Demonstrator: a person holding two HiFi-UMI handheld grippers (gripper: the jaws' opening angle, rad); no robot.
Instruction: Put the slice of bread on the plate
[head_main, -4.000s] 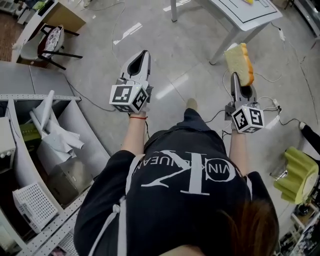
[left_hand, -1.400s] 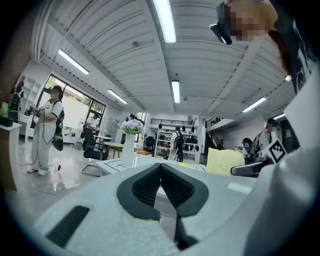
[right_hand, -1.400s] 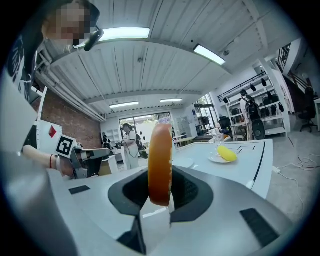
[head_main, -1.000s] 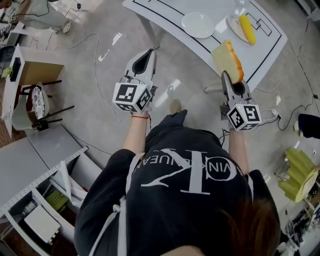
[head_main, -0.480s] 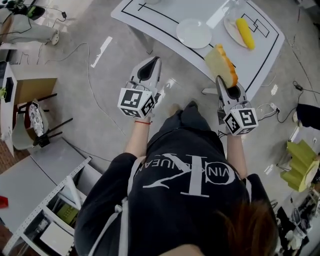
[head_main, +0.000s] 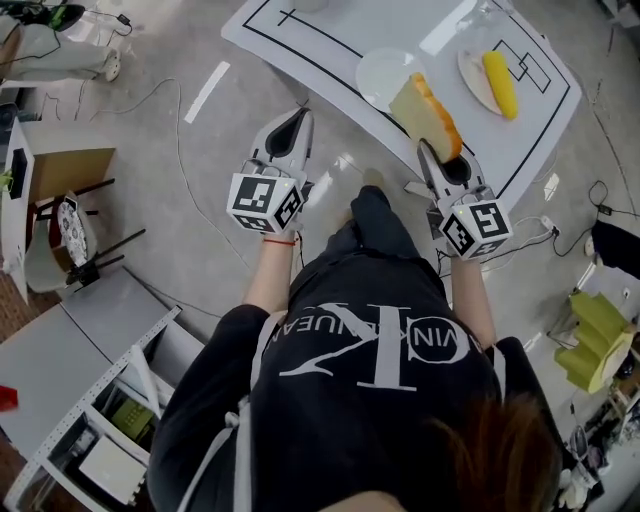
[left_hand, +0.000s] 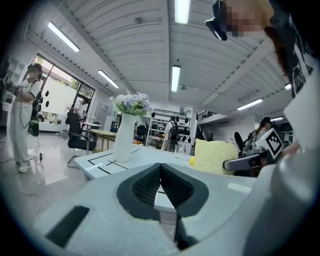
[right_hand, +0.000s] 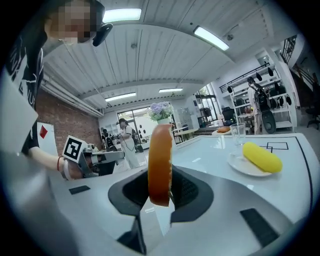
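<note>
bread (right_hand: 160, 165) stands between the jaws of the right gripper (right_hand: 161, 192), and they are clenched on its lower part. the slice is upright on its edge, with the brown crust turned to the gripper camera. in the head view the right gripper (head_main: 428, 150) points toward the table (head_main: 320, 35). the bread (head_main: 424, 115) is in the air above the near edge of the table. its far corner overlaps the right rim of the plate (head_main: 380, 72) in that view, but the slice does not lie on the plate.

the left gripper (left_hand: 160, 169) has its jaws pressed together, with nothing between them. in the head view the left gripper (head_main: 293, 118) is over the grey floor (head_main: 150, 170), just before the table edge and well apart from the right one.

the plate is white and round. to its right is a second plate (head_main: 470, 70) with corn (head_main: 500, 80) on it. the right gripper view shows the corn (right_hand: 262, 156) and, behind it, a glass (right_hand: 238, 134). the left gripper view shows a white vase (left_hand: 124, 142) with flowers on the table. black lines are drawn on the white table top.
</note>
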